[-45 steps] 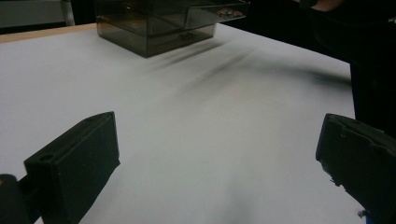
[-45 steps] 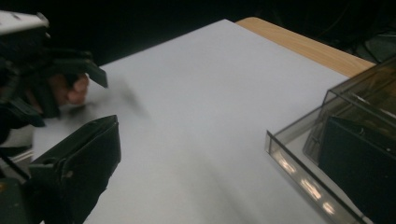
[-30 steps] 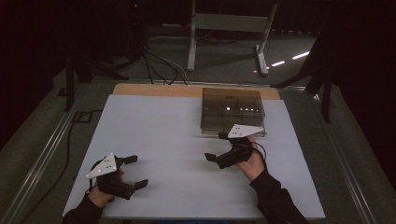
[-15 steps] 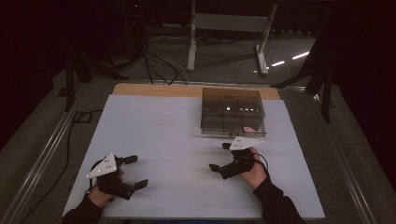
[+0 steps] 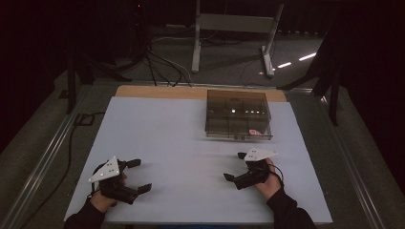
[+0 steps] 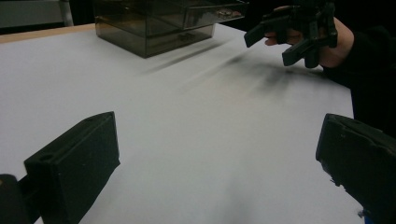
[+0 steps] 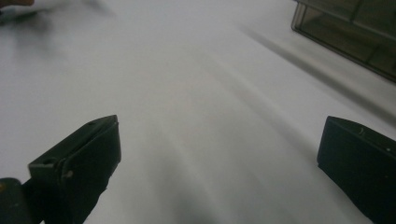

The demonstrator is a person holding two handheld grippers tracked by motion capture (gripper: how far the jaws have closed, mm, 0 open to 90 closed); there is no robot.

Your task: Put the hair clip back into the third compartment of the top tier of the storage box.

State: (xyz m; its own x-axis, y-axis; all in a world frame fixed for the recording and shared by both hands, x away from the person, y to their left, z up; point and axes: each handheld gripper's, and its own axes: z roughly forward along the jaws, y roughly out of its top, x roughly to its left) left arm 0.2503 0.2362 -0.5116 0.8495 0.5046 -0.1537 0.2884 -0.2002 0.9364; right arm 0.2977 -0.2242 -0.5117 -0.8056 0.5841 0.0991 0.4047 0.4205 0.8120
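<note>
A smoky clear plastic drawer box (image 5: 238,114) stands at the far right of the white table (image 5: 181,143), with something small and pink near its front right. My left gripper (image 5: 138,175) rests open near the front left edge, nothing between its jaws. My right gripper (image 5: 236,166) is open and empty at the front right, a short way in front of the box. In the left gripper view the box (image 6: 159,21) sits at the top with one drawer pulled out a little, and the right gripper (image 6: 289,35) hovers at the upper right. The right gripper view catches the box corner (image 7: 350,32).
A wooden strip (image 5: 157,91) borders the table's far edge. Beyond it are a metal stand (image 5: 234,33) and floor cables (image 5: 157,62). A metal rail (image 5: 43,152) runs along the left side. Between the two grippers lies bare white table.
My right gripper has drawn back from the box front toward the near edge of the table, staying open. The left gripper has not moved.
</note>
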